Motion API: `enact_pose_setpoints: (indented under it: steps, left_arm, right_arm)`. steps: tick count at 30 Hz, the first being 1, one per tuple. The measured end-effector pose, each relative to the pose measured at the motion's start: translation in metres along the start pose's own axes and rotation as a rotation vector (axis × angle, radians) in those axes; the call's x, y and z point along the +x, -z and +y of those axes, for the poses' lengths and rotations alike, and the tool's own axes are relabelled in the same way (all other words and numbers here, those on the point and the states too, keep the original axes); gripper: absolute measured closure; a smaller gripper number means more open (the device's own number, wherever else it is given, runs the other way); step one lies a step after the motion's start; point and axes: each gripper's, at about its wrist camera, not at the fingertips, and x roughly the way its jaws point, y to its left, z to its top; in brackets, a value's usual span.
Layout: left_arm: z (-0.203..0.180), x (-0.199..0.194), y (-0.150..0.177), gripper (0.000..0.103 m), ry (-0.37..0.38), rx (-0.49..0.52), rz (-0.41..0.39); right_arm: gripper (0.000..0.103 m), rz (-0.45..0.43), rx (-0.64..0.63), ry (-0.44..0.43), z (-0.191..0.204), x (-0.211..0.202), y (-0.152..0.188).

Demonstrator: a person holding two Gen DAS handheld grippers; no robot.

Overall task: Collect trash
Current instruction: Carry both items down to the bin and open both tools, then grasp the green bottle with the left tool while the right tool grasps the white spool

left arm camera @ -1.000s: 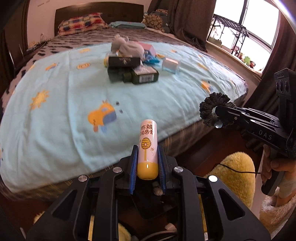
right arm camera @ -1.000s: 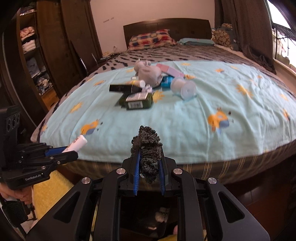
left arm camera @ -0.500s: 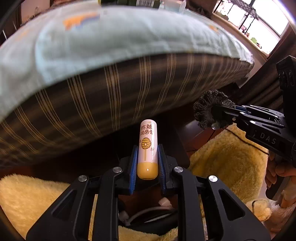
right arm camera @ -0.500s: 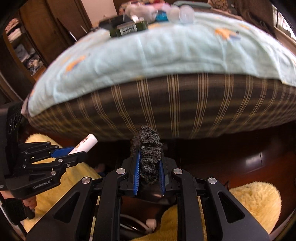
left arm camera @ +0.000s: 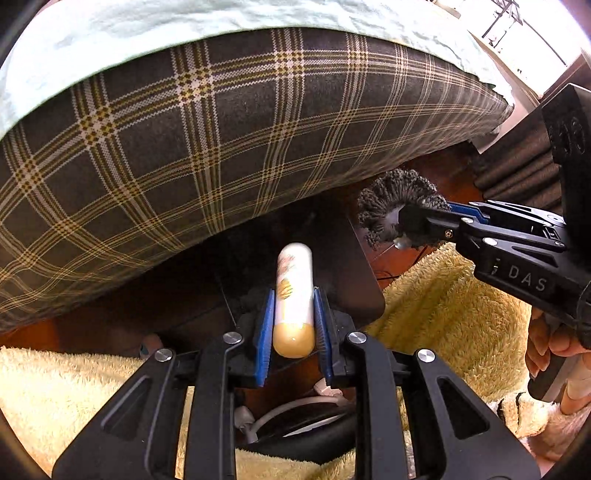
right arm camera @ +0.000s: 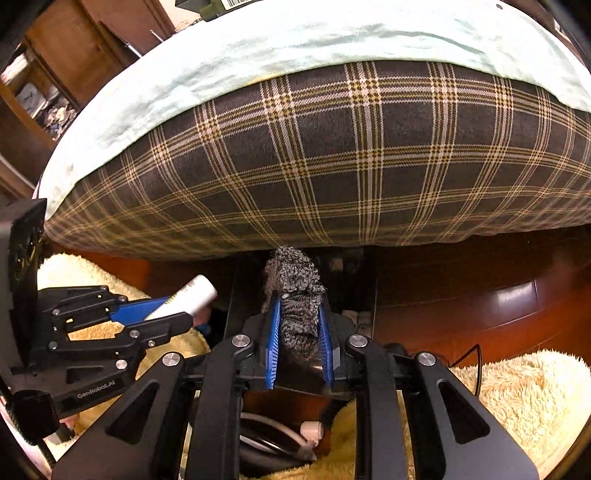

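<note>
both grippers angled steeply down at the foot of the bed [left arm camera: 229, 122], over a dark bin [left arm camera: 354, 266] on the floor; inside of the bin too dark to tell what it holds.

left gripper [left arm camera: 293, 291] with jaws opening, lip balm [left arm camera: 294, 291] between the blue pads [left arm camera: 266, 325]; a sliver of gap on each side, tube slightly blurred, so no firm press visible. tube smooth and cylindrical, white with a yellow-orange lower end and a small print, pointing out along the fingers toward the bin. from the right wrist view, same gripper [right arm camera: 184, 308] at lower left, tube [right arm camera: 190, 295] sticking out past its tips.

right gripper [right arm camera: 298, 314] with jaws opening too, dark grey scrunchie [right arm camera: 295, 295] bunched between its blue ribbed pads [right arm camera: 274, 343], both pads against the fabric. scrunchie knitted, frilly, soft, rising above the fingertips. from the left wrist view, same gripper [left arm camera: 406, 230] reaching in from the right, scrunchie [left arm camera: 391, 203] fanned out at its tip, just beside the bin's edge; hand [left arm camera: 550, 350] on its handle at far right.

bed side in dark plaid fabric with tan and white lines, pale blue sheet [right arm camera: 332, 33] draped over the top. fluffy yellow rug [left arm camera: 443, 314] on a glossy red-brown wood floor [right arm camera: 498, 306]. thin black cable [right arm camera: 476, 354] across the rug.
</note>
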Motion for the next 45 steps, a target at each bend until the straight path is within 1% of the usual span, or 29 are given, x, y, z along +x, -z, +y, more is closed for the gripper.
enact_pose_setpoints:
  steps: [1, 2, 3, 5, 7, 10, 12, 15, 17, 20, 23, 26, 28, 29, 30, 32, 34, 35, 36, 37, 40, 45]
  left_arm:
    - [0.001, 0.000, 0.000, 0.075, 0.002, 0.001, -0.001]
    - [0.001, 0.000, -0.001, 0.070, 0.002, 0.003, -0.003]
    - [-0.001, 0.001, -0.003, 0.069, 0.001, 0.004, -0.005]
    - [-0.002, 0.001, -0.004, 0.066, -0.001, 0.006, -0.005]
    - [-0.002, -0.001, -0.006, 0.065, -0.007, 0.003, -0.008]
    - [-0.001, -0.006, -0.011, 0.059, -0.022, -0.002, -0.016]
    - [0.001, -0.013, -0.011, 0.055, -0.034, 0.000, -0.029]
    - [0.000, -0.029, -0.014, 0.049, -0.055, 0.008, -0.068]
    - [-0.001, -0.044, -0.018, 0.046, -0.064, 0.016, -0.104]
    - [0.000, -0.066, -0.026, 0.039, -0.081, 0.026, -0.161]
    - [0.004, -0.089, -0.039, 0.037, -0.115, 0.031, -0.225]
    - [0.010, -0.105, -0.054, 0.033, -0.131, 0.023, -0.271]
    - [0.011, -0.110, -0.062, 0.032, -0.140, 0.015, -0.291]
    - [0.012, -0.113, -0.071, 0.032, -0.146, 0.009, -0.304]
    - [0.014, -0.115, -0.076, 0.031, -0.147, 0.008, -0.311]
    - [0.015, -0.114, -0.089, 0.023, -0.146, 0.003, -0.320]
    - [0.014, -0.111, -0.099, 0.019, -0.143, -0.002, -0.318]
    - [0.014, -0.108, -0.107, 0.018, -0.139, -0.008, -0.316]
    - [0.016, -0.107, -0.112, 0.014, -0.137, -0.012, -0.317]
    - [0.015, -0.105, -0.119, 0.011, -0.135, -0.012, -0.321]
    - [0.012, -0.101, -0.135, 0.009, -0.138, -0.013, -0.332]
    - [0.010, -0.088, -0.170, 0.008, -0.126, -0.049, -0.331]
  right_arm:
    - [0.081, 0.003, 0.004, -0.002, -0.001, 0.000, -0.007]
    - [0.075, 0.005, 0.007, -0.005, -0.004, 0.000, -0.012]
    - [0.066, 0.002, 0.011, -0.007, -0.005, -0.001, -0.013]
    - [0.056, -0.005, 0.014, -0.007, -0.006, -0.003, -0.017]
    - [0.055, -0.012, 0.021, -0.002, -0.011, -0.008, -0.021]
    - [0.052, -0.030, 0.034, 0.010, -0.021, -0.018, -0.026]
    - [0.043, -0.053, 0.043, 0.023, -0.024, -0.025, -0.030]
    - [0.034, -0.096, 0.058, 0.031, -0.034, -0.045, -0.041]
    - [0.030, -0.143, 0.060, 0.038, -0.039, -0.063, -0.051]
    - [0.030, -0.207, 0.042, 0.057, -0.041, -0.083, -0.065]
    - [0.030, -0.264, 0.019, 0.082, -0.042, -0.100, -0.083]
    - [0.029, -0.313, -0.004, 0.110, -0.044, -0.111, -0.103]
    - [0.027, -0.337, -0.014, 0.132, -0.035, -0.109, -0.114]
    - [0.022, -0.346, -0.017, 0.144, -0.036, -0.110, -0.120]
    - [0.018, -0.358, -0.019, 0.156, -0.038, -0.110, -0.127]
    - [0.018, -0.370, -0.019, 0.168, -0.043, -0.107, -0.143]
    - [0.018, -0.371, -0.009, 0.173, -0.047, -0.100, -0.154]
    - [0.015, -0.370, -0.005, 0.173, -0.051, -0.097, -0.158]
    - [0.009, -0.371, -0.001, 0.175, -0.054, -0.094, -0.167]
    - [0.008, -0.374, -0.002, 0.178, -0.057, -0.094, -0.171]
    - [0.008, -0.384, -0.009, 0.185, -0.059, -0.087, -0.192]
    - [0.008, -0.400, -0.038, 0.192, -0.059, -0.078, -0.225]
